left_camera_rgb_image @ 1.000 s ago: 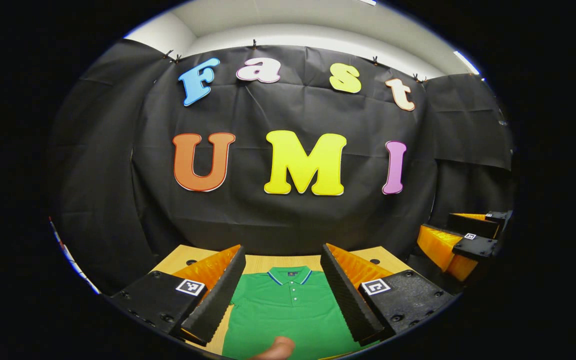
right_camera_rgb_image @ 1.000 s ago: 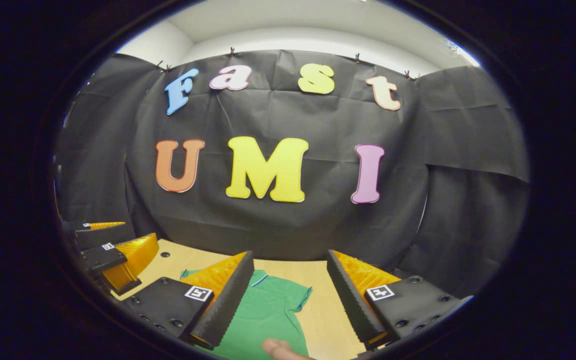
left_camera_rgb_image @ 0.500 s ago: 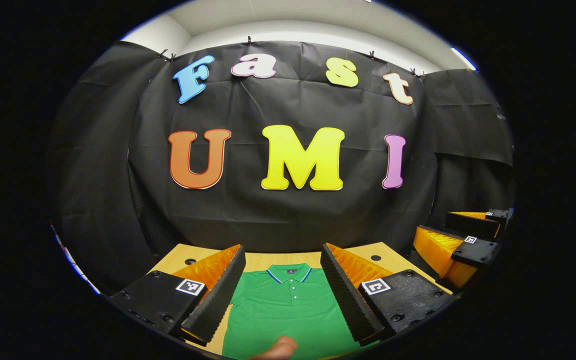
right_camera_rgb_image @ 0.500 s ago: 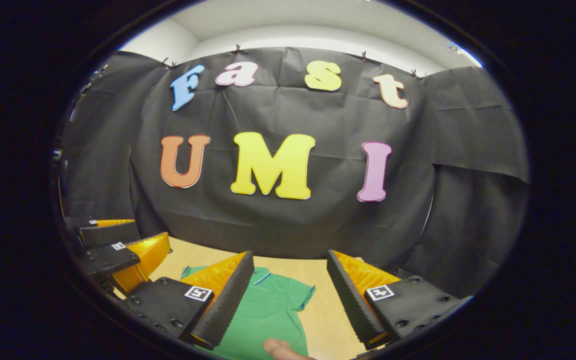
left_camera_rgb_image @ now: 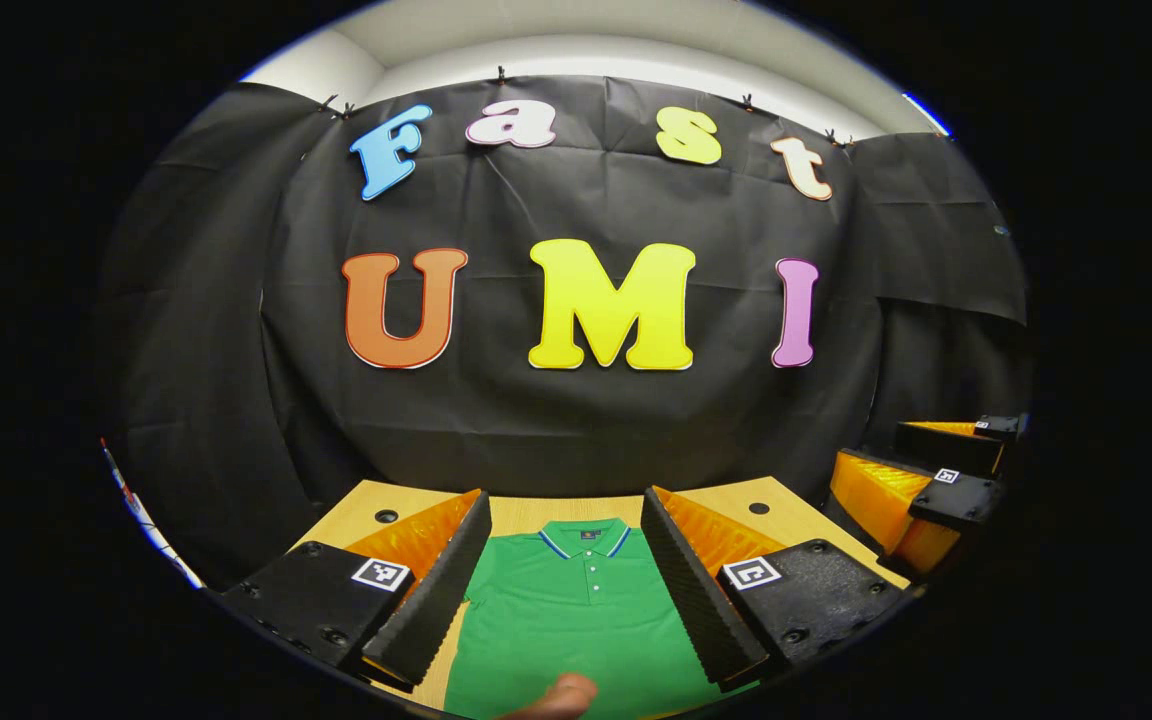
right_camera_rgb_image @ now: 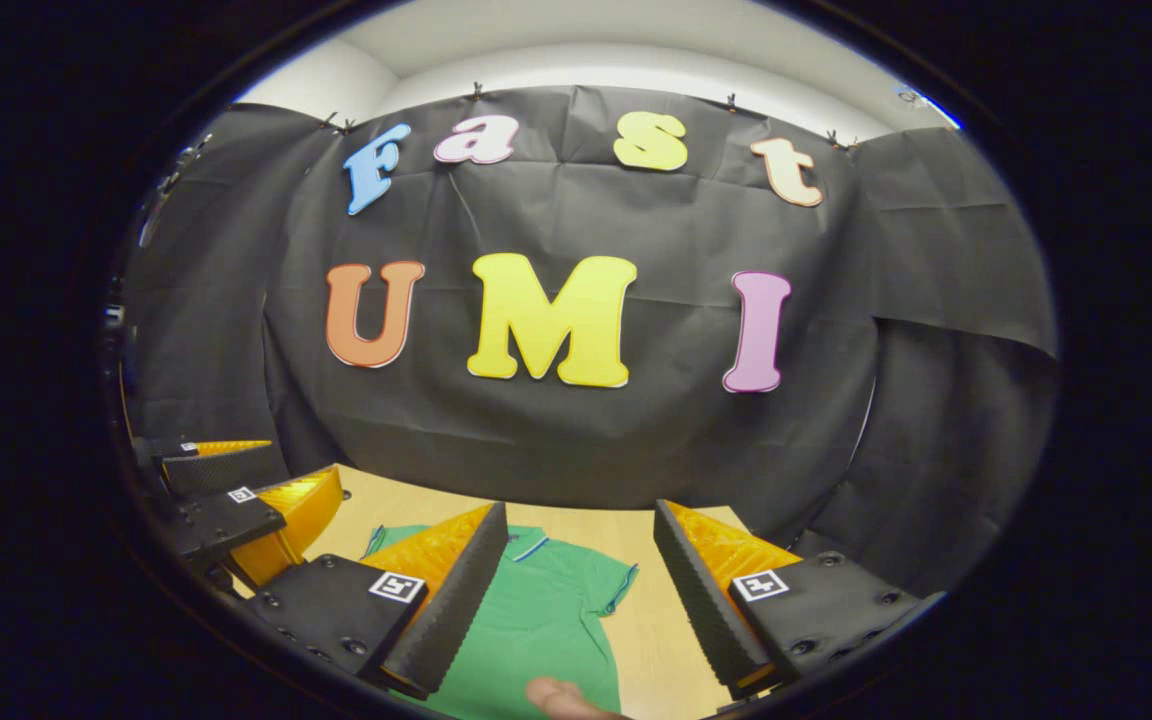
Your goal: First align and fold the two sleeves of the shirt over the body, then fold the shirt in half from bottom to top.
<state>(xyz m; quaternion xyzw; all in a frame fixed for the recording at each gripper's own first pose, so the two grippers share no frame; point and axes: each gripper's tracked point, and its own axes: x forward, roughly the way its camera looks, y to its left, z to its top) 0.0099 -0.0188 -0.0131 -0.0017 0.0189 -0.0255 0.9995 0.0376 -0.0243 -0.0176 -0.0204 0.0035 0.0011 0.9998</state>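
Green short-sleeved polo shirt (left_camera_rgb_image: 576, 610) lies flat on the pale wooden table (left_camera_rgb_image: 526, 512), sleeves unfolded. Over the last second I've tipped both cameras down slightly; more shirt shows. My left gripper (left_camera_rgb_image: 566, 565) and right gripper (right_camera_rgb_image: 576, 580) hover spread, empty, ready to descend.

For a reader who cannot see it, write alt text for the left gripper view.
A green polo shirt lies flat, collar away, on a wooden table, framed by the open left gripper. The right gripper hangs at the right edge.
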